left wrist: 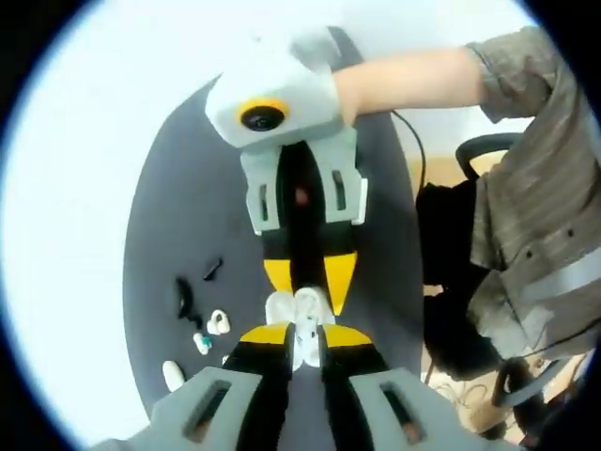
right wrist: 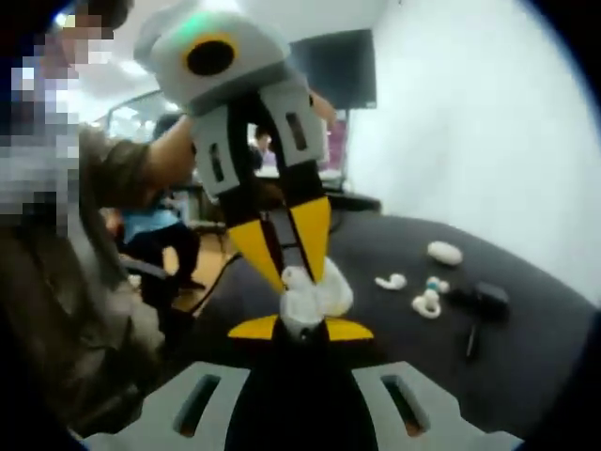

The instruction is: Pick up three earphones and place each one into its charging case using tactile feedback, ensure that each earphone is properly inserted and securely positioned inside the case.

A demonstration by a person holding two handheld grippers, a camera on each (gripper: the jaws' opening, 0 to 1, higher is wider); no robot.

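A white charging case (right wrist: 302, 318), its lid (right wrist: 334, 287) up, sits at the tips of my right gripper (right wrist: 300, 329), which is shut on it. My left gripper (left wrist: 305, 336) is shut on a slim white earphone (left wrist: 301, 346) and meets the case (left wrist: 282, 306) tip to tip above the dark mat (left wrist: 178, 216). The right gripper (left wrist: 308, 282) comes down from the top of the left gripper view. In the right gripper view the left gripper (right wrist: 293, 268) points down onto the case. How deep the earphone sits is hidden by the jaws.
On the mat (right wrist: 526, 329) lie two loose white earphones (right wrist: 390, 281) (right wrist: 427, 303), a closed white case (right wrist: 444, 252), a black case (right wrist: 484, 299) and a black earphone (right wrist: 470, 340). The left gripper view has them too: earphones (left wrist: 218, 322), white case (left wrist: 172, 374), black case (left wrist: 185, 299). An office chair (left wrist: 488, 150) stands beyond the mat.
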